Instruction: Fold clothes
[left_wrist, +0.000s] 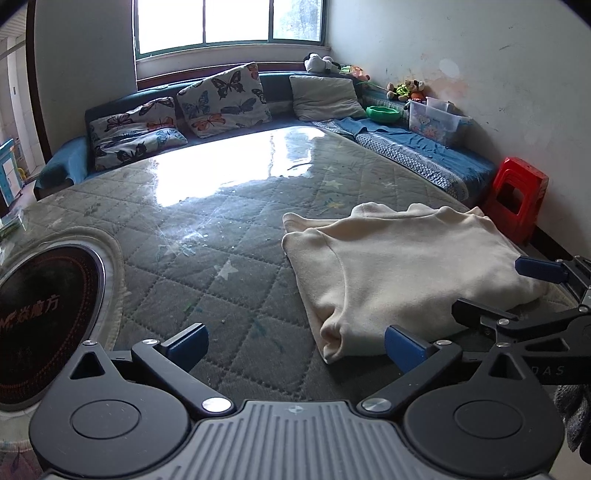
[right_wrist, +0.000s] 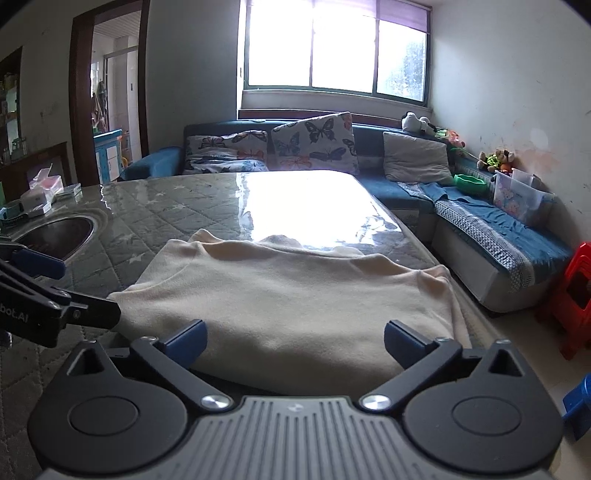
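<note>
Both grippers, left (left_wrist: 295, 345) and right (right_wrist: 295, 341), hang spread and empty; folded cream sweater (right_wrist: 288, 291) lies flat at twelve o'clock, apparently finished.

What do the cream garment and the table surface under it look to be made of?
Cream garment: looks like soft, matte fleece or thick knit; it has a fuzzy nap, rounded folds and no sheen.

Table surface: seems to be quilted fabric with a diamond stitch and star print under a clear glossy sheet, plastic or glass; the window glare mirrors off it.

Folded garment (right_wrist: 288, 295) on the table (right_wrist: 177, 206) — sofa (right_wrist: 406, 192) behind, stool (right_wrist: 572, 295) to the right.
</note>
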